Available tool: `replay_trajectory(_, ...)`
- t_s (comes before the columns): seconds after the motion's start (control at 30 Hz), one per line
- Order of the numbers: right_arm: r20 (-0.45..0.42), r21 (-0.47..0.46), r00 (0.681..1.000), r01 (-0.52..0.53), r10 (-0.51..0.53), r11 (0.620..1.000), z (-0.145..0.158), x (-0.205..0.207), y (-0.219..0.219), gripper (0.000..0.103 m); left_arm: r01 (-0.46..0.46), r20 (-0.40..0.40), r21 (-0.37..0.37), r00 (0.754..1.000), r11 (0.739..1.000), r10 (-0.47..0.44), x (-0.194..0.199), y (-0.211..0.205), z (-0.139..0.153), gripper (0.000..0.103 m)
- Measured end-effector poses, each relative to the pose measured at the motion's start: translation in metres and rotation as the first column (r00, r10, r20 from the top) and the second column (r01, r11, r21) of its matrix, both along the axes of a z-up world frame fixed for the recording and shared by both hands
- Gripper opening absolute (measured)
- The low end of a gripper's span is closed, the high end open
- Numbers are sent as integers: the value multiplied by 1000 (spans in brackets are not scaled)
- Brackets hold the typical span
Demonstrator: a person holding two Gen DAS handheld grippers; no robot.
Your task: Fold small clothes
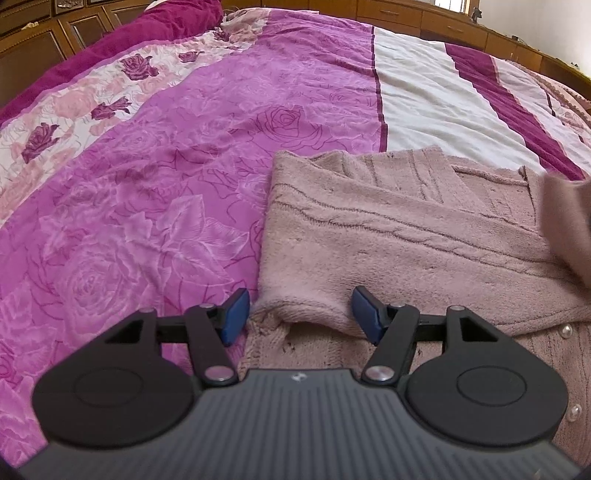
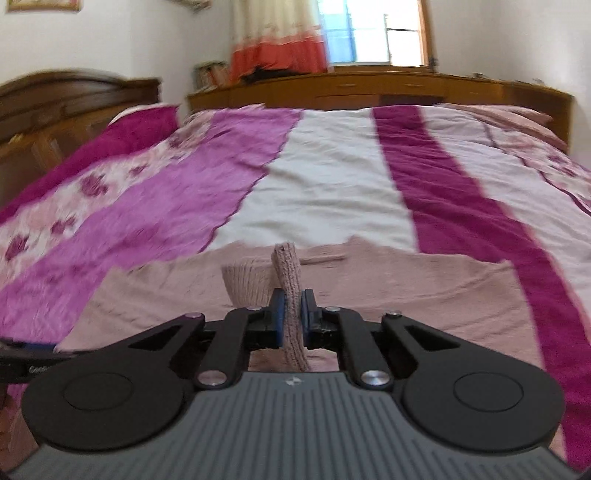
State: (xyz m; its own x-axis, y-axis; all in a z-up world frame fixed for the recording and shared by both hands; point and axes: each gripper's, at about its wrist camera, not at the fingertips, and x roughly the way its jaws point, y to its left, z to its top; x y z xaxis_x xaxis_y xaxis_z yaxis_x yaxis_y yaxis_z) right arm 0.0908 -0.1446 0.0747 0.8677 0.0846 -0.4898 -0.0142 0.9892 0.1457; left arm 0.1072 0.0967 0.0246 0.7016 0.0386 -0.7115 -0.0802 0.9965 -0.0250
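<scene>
A dusty-pink knitted cardigan (image 1: 388,229) with pearl buttons (image 1: 565,332) lies partly folded on the bed, a sleeve laid across its body. My left gripper (image 1: 301,314) is open low over its near left corner. A folded edge of the knit sits between the blue pads (image 1: 236,314), and they do not press on it. My right gripper (image 2: 293,314) is shut on a narrow strip of the cardigan (image 2: 290,280) that stands up between its pads above the rest of the garment (image 2: 406,295). A blurred pink fold (image 1: 565,221) hangs at the right edge of the left wrist view.
The cardigan rests on a bedspread (image 1: 147,206) with magenta, white and rose-print stripes. A dark wooden headboard (image 2: 74,99) is at the left, low wooden cabinets (image 2: 369,88) behind the bed, with a window (image 2: 373,29) and a curtain (image 2: 277,40) above.
</scene>
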Motion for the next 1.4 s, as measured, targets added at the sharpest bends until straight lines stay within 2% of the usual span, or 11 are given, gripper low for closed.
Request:
replay_trajectory(0.17, -25, 51, 993, 115, -114, 992, -10, -8, -45, 9, 0, -2, 10, 1000, 1000, 0, 1, -1, -1, 64)
replay_trajectory(0.33, -157, 128, 965, 230, -209, 965, -42, -13, -84, 11, -4, -4, 18, 1000, 1000, 4, 1, -2, -1, 65)
replay_trajectory(0.4, -164, 184, 963, 243, -214, 952, -50, -20, -94, 11, -3, -3, 25, 1000, 1000, 3, 1, -3, -2, 65)
replay_trajectory(0.53, -164, 214, 959, 262, -230, 941, -47, -32, -100, 13, -7, -3, 24, 1000, 1000, 7, 1, -3, -2, 65)
replay_trajectory(0.6, -157, 229, 954, 287, -256, 930, -41, -37, -100, 17, -8, -3, 26, 1000, 1000, 8, 1, -4, -2, 65)
replay_trajectory(0.83, -54, 135, 962, 272, -267, 953, -20, -49, -91, 26, -9, -3, 36, 1000, 999, 9, 1, -6, -2, 65)
replay_trajectory(0.93, -81, 115, 963, 265, -257, 957, -24, -41, -90, 27, -10, -3, 38, 1000, 999, 10, 1, -6, -2, 65)
replay_trajectory(1.1, -161, 149, 931, 351, -327, 925, -38, -33, -102, 38, -7, -1, 41, 1000, 999, 7, 1, -6, -2, 65)
replay_trajectory(1.23, -179, 260, 944, 316, -276, 912, -48, -28, -112, 36, -8, 0, 44, 1000, 999, 8, 1, -6, -2, 66)
replay_trajectory(1.3, -155, 288, 957, 282, -246, 915, -47, -26, -113, 11, -8, 0, 43, 1000, 999, 8, 1, -6, -2, 66)
replay_trajectory(1.4, -39, 269, 971, 237, -235, 934, -32, -39, -106, 11, -8, -1, 43, 1000, 999, 8, 1, -6, -2, 66)
